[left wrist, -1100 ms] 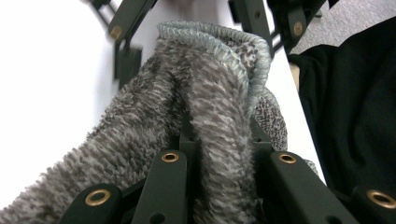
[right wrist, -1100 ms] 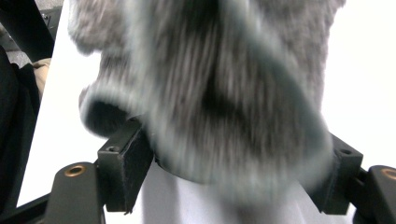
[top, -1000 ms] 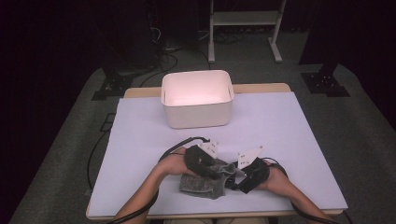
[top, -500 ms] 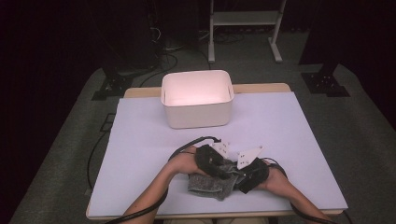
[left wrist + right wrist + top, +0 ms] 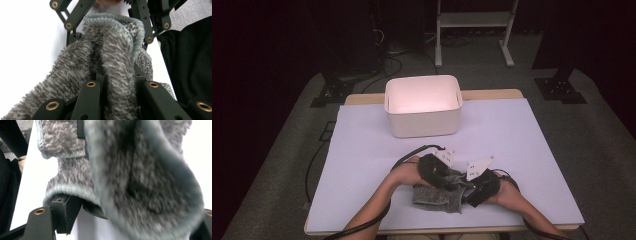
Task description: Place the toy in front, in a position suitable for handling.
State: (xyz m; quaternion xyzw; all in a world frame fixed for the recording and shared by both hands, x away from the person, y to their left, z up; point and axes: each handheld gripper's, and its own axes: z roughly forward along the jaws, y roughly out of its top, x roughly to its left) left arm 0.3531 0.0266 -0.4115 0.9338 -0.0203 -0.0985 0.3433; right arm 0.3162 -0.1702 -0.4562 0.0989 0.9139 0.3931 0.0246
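Near table's front edge, left tool (image 5: 443,175) clenched on grey sock (image 5: 437,197); right tool (image 5: 474,187) spread inside its cuff

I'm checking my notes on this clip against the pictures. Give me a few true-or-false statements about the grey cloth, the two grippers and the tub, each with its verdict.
1. The left gripper is clamped on the grey fuzzy cloth. True.
2. The cloth already lies inside the white tub. False: it is at the near edge of the table, between the hands.
3. The right gripper is beside the cloth, close to the left one. True.
4. The tub stands at the table's near edge. False: it stands at the far side, beyond the hands.
5. The cloth is bright red. False: it is mottled grey with a pale edge.
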